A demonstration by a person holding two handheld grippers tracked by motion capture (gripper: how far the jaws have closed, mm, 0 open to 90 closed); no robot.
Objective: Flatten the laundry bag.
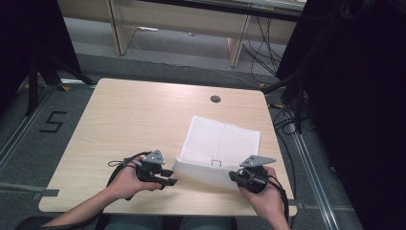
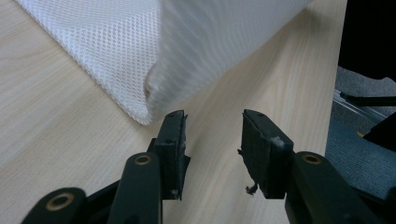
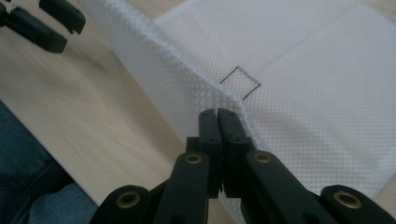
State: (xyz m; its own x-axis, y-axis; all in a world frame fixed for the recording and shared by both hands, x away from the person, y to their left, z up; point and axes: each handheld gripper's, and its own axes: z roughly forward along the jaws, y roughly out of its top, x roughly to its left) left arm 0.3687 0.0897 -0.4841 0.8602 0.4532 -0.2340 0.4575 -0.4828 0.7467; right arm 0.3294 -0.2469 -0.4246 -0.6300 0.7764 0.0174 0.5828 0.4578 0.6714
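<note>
The table (image 1: 129,124) has a pale wood-grain top, smooth and matt, with a faint sheen near the jaws. The white cloth (image 3: 299,60) is a waffle-weave textile, finely dimpled and matt, with a thin dark stitched square (image 3: 239,82) on it. The left gripper (image 2: 212,128) and right gripper (image 3: 217,116) are black matt plastic with brass-coloured rivets; the left gripper's pads (image 2: 261,149) look rubbery, scuffed and frayed.

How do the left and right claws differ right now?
The left claw is open, its jaws apart just short of the white cloth, gripping nothing. The right claw is shut on the cloth's near edge, lifting it. Both sit low at the table's near side.
</note>
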